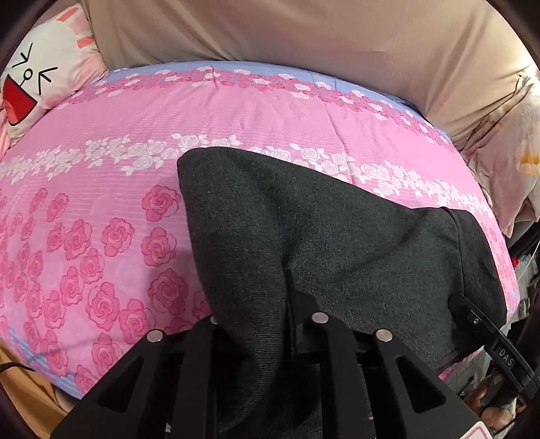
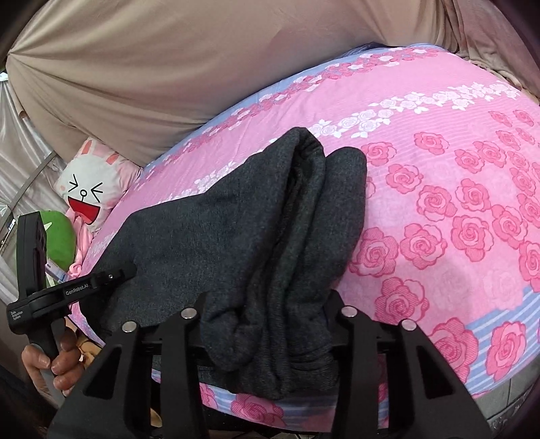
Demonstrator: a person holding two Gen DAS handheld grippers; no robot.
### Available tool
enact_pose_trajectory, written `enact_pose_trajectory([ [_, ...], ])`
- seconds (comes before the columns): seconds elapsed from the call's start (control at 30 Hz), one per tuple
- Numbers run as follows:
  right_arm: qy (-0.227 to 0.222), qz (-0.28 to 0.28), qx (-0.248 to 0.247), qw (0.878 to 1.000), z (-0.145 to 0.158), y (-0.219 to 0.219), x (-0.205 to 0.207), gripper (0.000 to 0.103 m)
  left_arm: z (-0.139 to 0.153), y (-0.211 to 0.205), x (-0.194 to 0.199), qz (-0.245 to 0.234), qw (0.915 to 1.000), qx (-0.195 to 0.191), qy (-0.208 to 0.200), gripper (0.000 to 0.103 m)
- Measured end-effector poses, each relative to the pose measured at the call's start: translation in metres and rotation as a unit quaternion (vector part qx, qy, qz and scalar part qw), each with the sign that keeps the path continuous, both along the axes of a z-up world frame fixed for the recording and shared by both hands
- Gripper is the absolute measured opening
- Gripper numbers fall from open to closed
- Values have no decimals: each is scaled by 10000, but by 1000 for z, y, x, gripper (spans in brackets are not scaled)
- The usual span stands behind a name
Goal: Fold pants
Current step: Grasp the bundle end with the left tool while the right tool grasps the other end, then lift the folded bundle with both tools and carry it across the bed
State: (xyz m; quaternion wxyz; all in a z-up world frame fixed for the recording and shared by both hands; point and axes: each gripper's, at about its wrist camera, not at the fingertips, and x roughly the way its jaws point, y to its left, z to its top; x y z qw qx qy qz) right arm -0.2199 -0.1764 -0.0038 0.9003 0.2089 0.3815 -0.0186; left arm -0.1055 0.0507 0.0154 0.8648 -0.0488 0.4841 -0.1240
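Observation:
Dark grey pants (image 1: pixel 303 236) lie folded on a pink rose-patterned bed cover (image 1: pixel 101 202). In the left wrist view the cloth runs down between my left gripper's fingers (image 1: pixel 266 324), which are shut on it. The right gripper (image 1: pixel 472 320) shows at the right edge, touching the pants' far end. In the right wrist view the pants (image 2: pixel 236 229) bunch between my right gripper's fingers (image 2: pixel 270 317), which are shut on the thick folded end. The left gripper (image 2: pixel 111 277) shows at the left, held by a hand, its tips on the pants' other end.
A beige curtain (image 1: pixel 303 30) hangs behind the bed. A cartoon rabbit pillow (image 1: pixel 37 77) lies at the bed's head; it also shows in the right wrist view (image 2: pixel 91 189) beside a green cushion (image 2: pixel 59 236). A pale bundle of cloth (image 1: pixel 506 152) sits at the right.

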Motion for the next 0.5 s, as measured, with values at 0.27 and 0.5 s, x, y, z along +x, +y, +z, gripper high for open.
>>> enact_pose_trajectory([
  [0.27,-271,-42,-76,9996,14,4,-13,33,28,-6,-18,-10,9988,206,-444,11],
  [0.5,-625,102,-132,9979,37,16,-27,32,60,-6,-35,-90,9966,161,-806,10],
])
